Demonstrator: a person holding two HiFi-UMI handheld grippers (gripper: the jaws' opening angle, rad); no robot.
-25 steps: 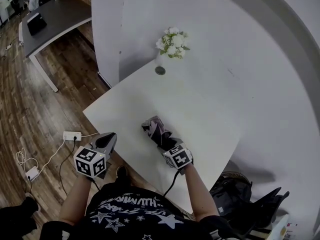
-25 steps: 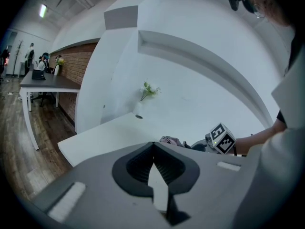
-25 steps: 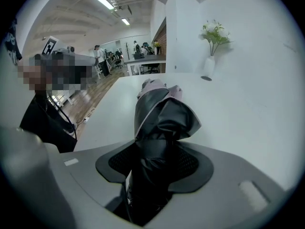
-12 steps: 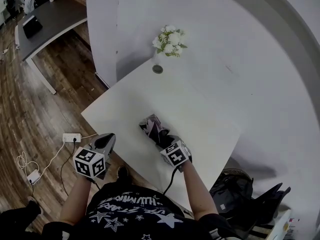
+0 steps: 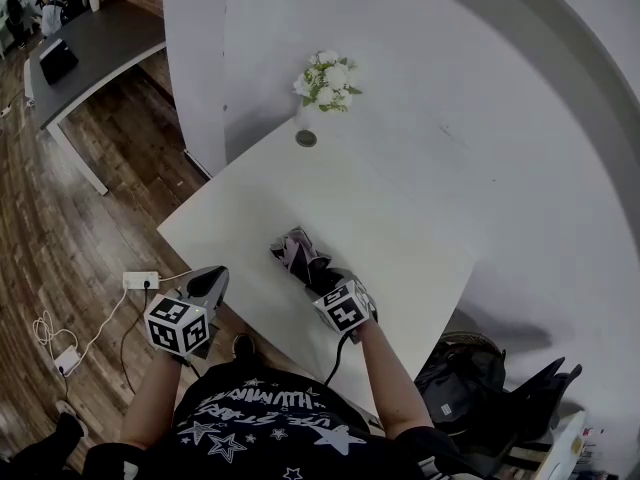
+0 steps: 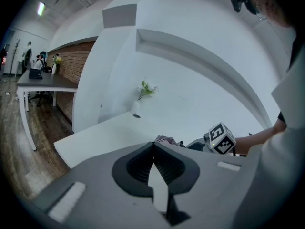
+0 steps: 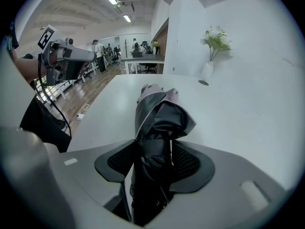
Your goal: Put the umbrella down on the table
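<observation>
**Head view.** A white table [image 5: 400, 228] is set against a white wall, with one corner reaching out over a wooden floor [image 5: 70, 218]. A vase of flowers [image 5: 322, 76] is placed at the far corner by the wall. A dark desk [image 5: 95, 43] is seen in the room's upper left, and a power strip [image 5: 141, 280] lies on the floor. The umbrella [image 5: 298, 256] is laid on the table near the middle of its near edge. Its handle end is covered by the right gripper [image 5: 322, 286]. The left gripper [image 5: 212, 276] is held off the table, beyond the near edge. A dark bag [image 5: 470, 378] at lower right is partly cut off.

**Left gripper view.** The jaws are seen pressed together with nothing between them. Only a scrap of the umbrella is visible over the gripper's body. The rest is hidden.

**Right gripper view.** The jaws are opening. The folded umbrella lies between them, and its dark cloth fills the gap between the loosening pads. Its tip points toward the middle of the table. Desks and people in the far room are too small to be made out.

**Against the earlier frames.** The umbrella and both grippers are found at the same places on and beside the table. Only the framing is shifted slightly.
</observation>
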